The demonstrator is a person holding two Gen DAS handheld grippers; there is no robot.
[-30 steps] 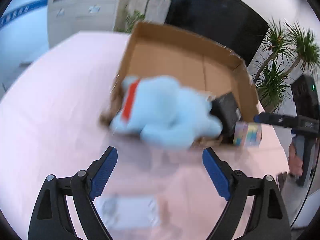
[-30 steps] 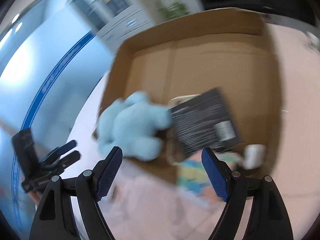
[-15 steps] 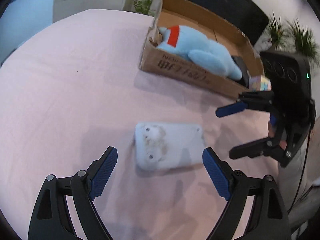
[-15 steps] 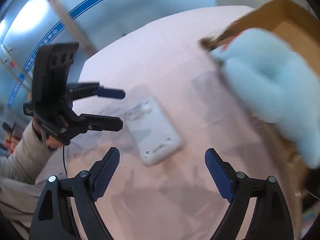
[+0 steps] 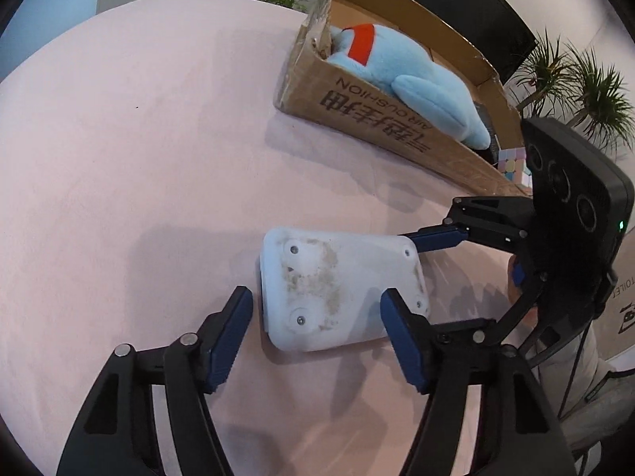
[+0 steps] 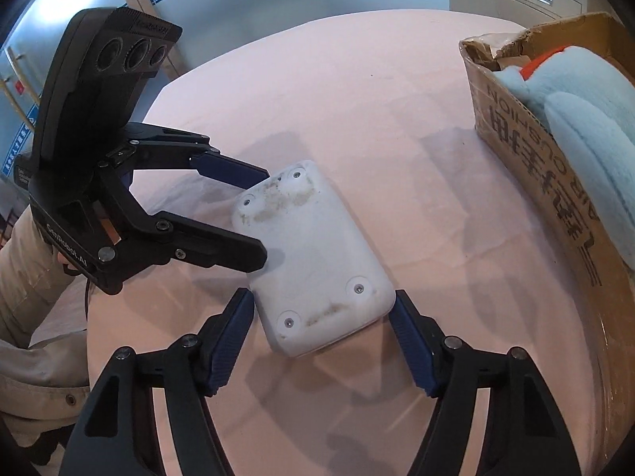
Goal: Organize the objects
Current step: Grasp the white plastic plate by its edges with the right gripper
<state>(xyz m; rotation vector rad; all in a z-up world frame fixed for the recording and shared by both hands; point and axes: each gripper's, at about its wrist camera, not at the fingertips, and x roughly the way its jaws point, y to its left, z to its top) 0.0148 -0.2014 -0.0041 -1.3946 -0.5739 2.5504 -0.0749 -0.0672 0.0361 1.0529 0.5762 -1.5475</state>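
Right wrist view shows the white case (image 6: 313,254) flat on the pink bench (image 6: 357,99), long axis running away from my right gripper (image 6: 321,335), whose open jaws straddle its near short end, while my left gripper (image 5: 315,331), equally open, brackets the opposite end.
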